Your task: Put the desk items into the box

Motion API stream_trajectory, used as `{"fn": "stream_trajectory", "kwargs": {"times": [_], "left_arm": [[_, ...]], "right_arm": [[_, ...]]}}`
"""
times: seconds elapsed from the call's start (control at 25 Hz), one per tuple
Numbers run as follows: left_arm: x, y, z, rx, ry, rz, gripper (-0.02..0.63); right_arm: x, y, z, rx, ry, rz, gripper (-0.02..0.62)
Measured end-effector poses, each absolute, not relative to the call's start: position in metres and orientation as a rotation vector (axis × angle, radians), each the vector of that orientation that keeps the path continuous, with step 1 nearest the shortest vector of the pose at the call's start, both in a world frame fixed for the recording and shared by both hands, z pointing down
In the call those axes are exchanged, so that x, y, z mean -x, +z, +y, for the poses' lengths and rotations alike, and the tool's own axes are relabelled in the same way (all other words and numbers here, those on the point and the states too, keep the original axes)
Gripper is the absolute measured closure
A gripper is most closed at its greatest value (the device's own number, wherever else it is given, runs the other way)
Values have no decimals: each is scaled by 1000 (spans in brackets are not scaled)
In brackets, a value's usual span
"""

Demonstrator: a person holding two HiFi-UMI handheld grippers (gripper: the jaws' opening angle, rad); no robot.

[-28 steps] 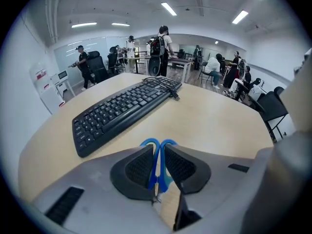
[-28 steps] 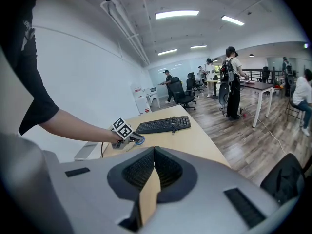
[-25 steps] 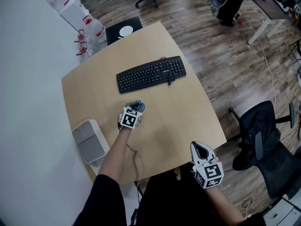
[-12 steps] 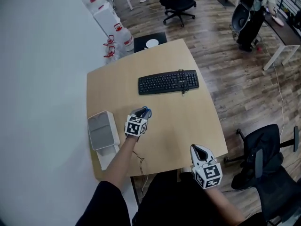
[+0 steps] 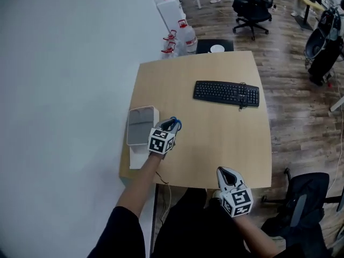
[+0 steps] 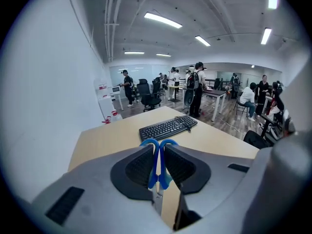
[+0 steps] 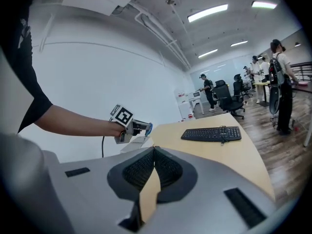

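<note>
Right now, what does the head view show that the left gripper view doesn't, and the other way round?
Head view only: the box at the left edge of the table, and the right gripper near the front edge.
Left gripper view only: a close look at the left gripper, its jaws shut on the blue handles of the scissors; people far back in the office.
Both: table, keyboard, the scissors' blue handles.

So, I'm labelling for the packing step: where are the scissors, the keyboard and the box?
scissors [image 6: 156, 165], left gripper view, blue handle
keyboard [image 5: 226, 93], head view, middle keys
box [image 5: 144, 108], head view, far rim
</note>
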State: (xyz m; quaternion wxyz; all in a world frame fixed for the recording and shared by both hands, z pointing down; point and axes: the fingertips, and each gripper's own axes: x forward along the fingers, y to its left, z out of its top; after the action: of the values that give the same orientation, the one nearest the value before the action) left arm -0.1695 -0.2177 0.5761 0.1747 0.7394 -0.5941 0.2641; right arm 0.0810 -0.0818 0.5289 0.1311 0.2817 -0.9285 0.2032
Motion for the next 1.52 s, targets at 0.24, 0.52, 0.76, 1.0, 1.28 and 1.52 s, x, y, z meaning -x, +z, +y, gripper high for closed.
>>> {"fn": "stream_trajectory", "kwargs": {"times": [0.24, 0.52, 0.76, 1.0, 1.28, 1.52], "left_arm": [[237, 558, -155, -1944, 722, -1821, 532], [313, 558, -93, -1790, 665, -1918, 532], [358, 583, -48, -1736, 621, -1917, 532], [380, 624, -22, -1736, 590, -1816, 532], [379, 687, -8, -1774, 641, -1634, 532], [372, 726, -6, -1839, 700, -1501, 531]], "right_arm": [[-45, 531, -60, -625, 561, -2734, 535], [2, 524, -50, -496, 495, -2743, 535], [34, 520, -53, -582, 502, -2712, 535], [54, 525, -44, -659, 472, -2651, 535], [71, 530, -22, -774, 454, -2561, 535], [86, 536, -3, -849, 455, -2512, 535]]}}
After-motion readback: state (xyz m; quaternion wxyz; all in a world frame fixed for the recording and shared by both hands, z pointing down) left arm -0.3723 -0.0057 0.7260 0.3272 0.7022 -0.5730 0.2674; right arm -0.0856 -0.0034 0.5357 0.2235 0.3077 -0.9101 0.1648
